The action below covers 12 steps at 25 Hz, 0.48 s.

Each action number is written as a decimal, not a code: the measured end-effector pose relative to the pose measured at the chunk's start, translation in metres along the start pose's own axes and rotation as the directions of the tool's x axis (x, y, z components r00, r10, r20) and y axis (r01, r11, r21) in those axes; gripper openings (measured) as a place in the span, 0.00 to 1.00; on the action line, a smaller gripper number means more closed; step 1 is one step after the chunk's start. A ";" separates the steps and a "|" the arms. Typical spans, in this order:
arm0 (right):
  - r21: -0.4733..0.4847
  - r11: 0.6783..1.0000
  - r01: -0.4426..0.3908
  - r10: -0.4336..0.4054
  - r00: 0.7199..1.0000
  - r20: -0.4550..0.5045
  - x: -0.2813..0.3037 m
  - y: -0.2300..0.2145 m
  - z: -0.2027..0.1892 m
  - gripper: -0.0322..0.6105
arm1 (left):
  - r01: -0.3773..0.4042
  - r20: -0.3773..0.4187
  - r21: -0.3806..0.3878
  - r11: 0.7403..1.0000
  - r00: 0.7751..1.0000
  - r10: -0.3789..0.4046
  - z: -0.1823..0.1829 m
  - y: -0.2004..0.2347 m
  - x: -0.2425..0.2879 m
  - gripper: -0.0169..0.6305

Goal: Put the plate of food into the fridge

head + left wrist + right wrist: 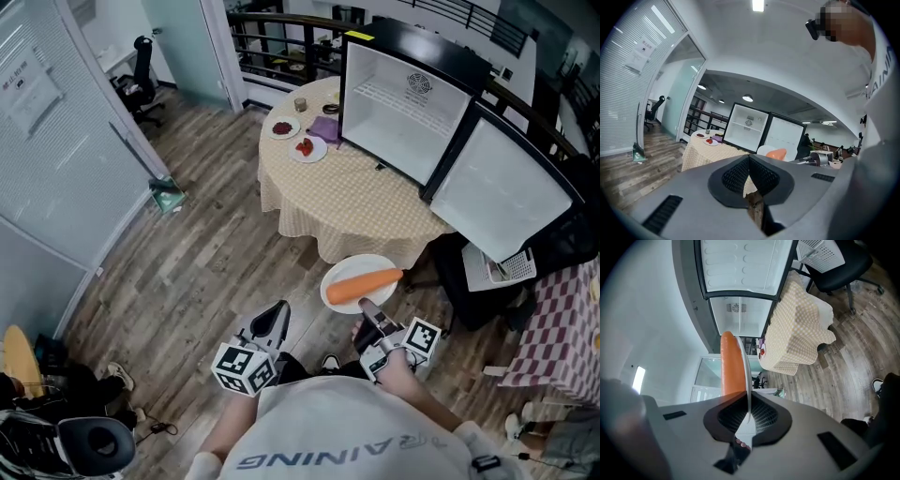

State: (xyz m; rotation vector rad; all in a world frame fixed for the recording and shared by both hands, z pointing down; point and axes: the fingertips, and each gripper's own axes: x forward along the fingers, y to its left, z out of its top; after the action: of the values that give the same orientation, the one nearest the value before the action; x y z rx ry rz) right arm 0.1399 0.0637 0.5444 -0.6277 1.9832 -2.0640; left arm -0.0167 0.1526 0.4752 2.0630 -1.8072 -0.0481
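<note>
A white plate with an orange carrot on it hangs above the floor in front of the round table. My right gripper is shut on the plate's near rim. In the right gripper view the plate shows edge-on between the pads, the carrot beside it. The small fridge stands on the table, its door swung open to the right and its inside white. My left gripper is shut and empty, low at the left. In its own view, the left gripper has its pads together.
Two small plates of red food, a purple cloth and a cup lie on the table's far left. A black office chair stands right of the plate, and a checked table further right. A glass partition runs along the left.
</note>
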 end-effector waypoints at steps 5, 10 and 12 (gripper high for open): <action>0.013 1.000 0.004 -0.004 1.000 -0.006 0.024 -0.001 0.008 0.10 | -0.001 -0.031 -0.019 1.000 1.000 0.000 -0.002 0.021 0.018 0.04; 0.012 1.000 0.020 -0.020 0.999 0.032 0.058 0.001 0.023 0.10 | 0.030 -0.036 -0.032 0.999 0.999 -0.031 0.009 0.053 0.046 0.04; 0.020 1.000 0.014 -0.015 0.998 0.061 0.079 0.005 0.029 0.10 | 0.050 -0.041 -0.030 0.998 0.998 -0.052 0.018 0.072 0.060 0.04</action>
State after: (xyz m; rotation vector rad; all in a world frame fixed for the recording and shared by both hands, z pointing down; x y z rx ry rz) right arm 0.0817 0.0030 0.5516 -0.6951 1.9289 -2.0446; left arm -0.0795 0.0835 0.4952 2.0749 -1.7195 -0.0445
